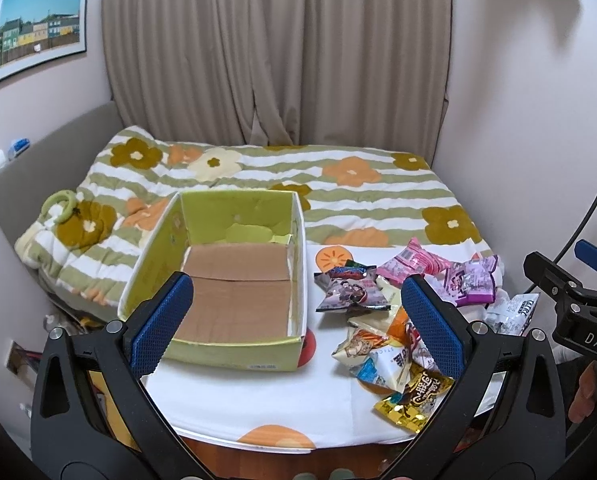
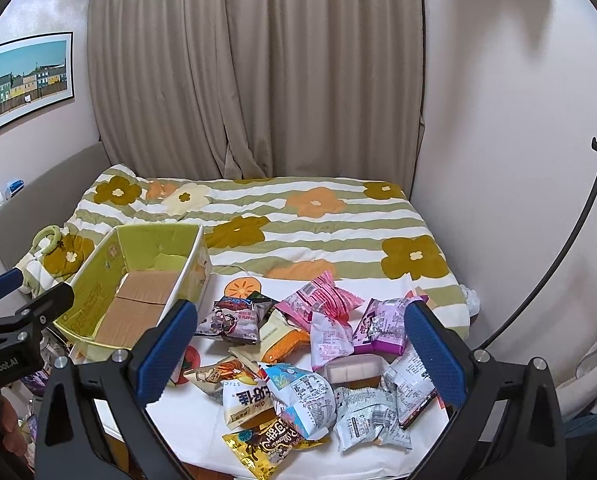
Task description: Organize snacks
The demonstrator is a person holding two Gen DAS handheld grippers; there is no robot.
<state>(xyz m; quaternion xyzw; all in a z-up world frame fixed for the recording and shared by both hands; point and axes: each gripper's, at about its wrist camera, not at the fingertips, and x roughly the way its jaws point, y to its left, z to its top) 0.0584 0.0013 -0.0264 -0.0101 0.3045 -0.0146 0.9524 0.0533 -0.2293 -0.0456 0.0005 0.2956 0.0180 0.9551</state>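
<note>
L gripper point(image 1: 296, 326) is hovering w/ jaws spread wide, nothing between them; blue pads point(image 1: 164, 322) are showing a fine knurled texture on black plastic frames. It's looking down over the box point(image 1: 234, 280) and the left edge of the snacks point(image 2: 298, 360). R gripper point(image 2: 302, 354) is likewise hanging wide apart, empty, right above the pile.

Box is sitting on the table point(image 1: 258, 400), left of the snacks: rectangular, open top, glossy yellow-green card walls, plain brown corrugated floor w/ a seam across the middle. Inside is showing bare, no packs in it.

Snacks are lying in a loose overlapping heap, just beside the box, all crinkly foil/plastic pillow packs w/ serrated ends: gold pack point(image 2: 264, 450) nearest, silver pack point(image 2: 368, 420) w/ small print, blue-white pack point(image 2: 302, 400), pink pack point(image 2: 322, 294) and purple pack point(image 2: 382, 326) at the far side, dark cartoon pack point(image 2: 232, 320) closest to the box.

Table is wearing a smooth white cloth w/ orange fruit prints. Behind it the bed point(image 2: 298, 220) is carrying a quilted, puffy green-striped cover w/ flower shapes. Pleated beige curtain point(image 2: 258, 80) is hanging at the back.
</note>
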